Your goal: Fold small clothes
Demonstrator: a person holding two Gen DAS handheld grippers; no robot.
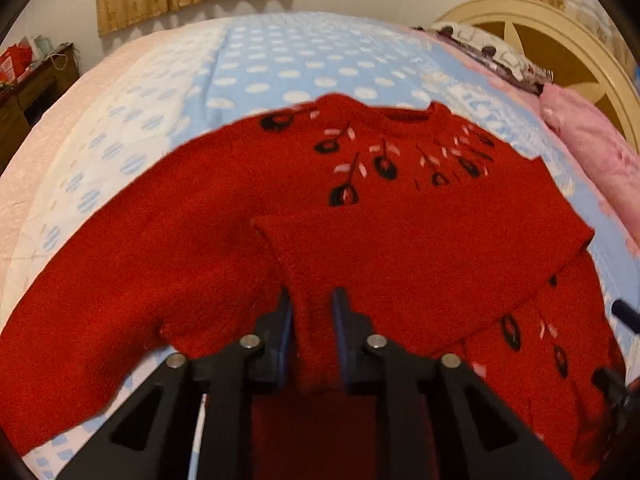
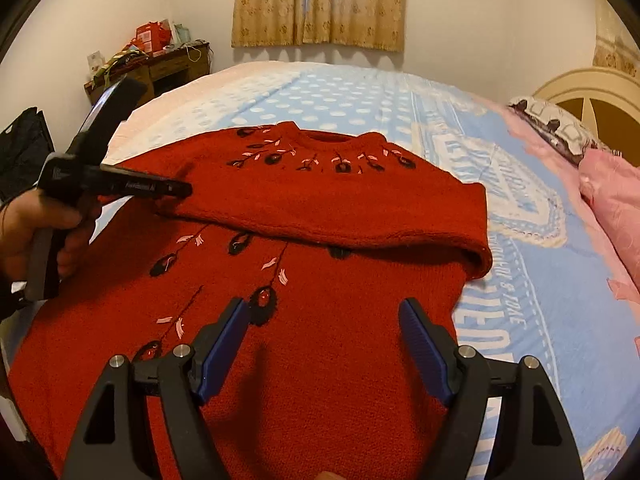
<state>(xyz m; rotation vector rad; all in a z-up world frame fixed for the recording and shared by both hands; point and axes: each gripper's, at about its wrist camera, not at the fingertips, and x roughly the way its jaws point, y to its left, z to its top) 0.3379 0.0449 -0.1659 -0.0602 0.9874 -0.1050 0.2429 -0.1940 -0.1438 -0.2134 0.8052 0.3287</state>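
A red knitted sweater (image 1: 360, 240) with black and pink flower embroidery lies on the bed; it also fills the right wrist view (image 2: 320, 340). One sleeve (image 2: 360, 216) is folded across the chest. My left gripper (image 1: 313, 300) is shut on a fold of the sweater's red sleeve fabric and holds it up a little. It shows at the left of the right wrist view (image 2: 176, 188), reaching over the sweater. My right gripper (image 2: 324, 308) is open and empty, hovering just above the sweater's lower body.
The bed has a light blue dotted cover (image 1: 300, 64) and a pink blanket (image 1: 592, 148) at the right by the headboard (image 1: 560, 52). A wooden cabinet (image 2: 160, 68) with clutter stands at the back left. Curtains (image 2: 320, 4) hang on the far wall.
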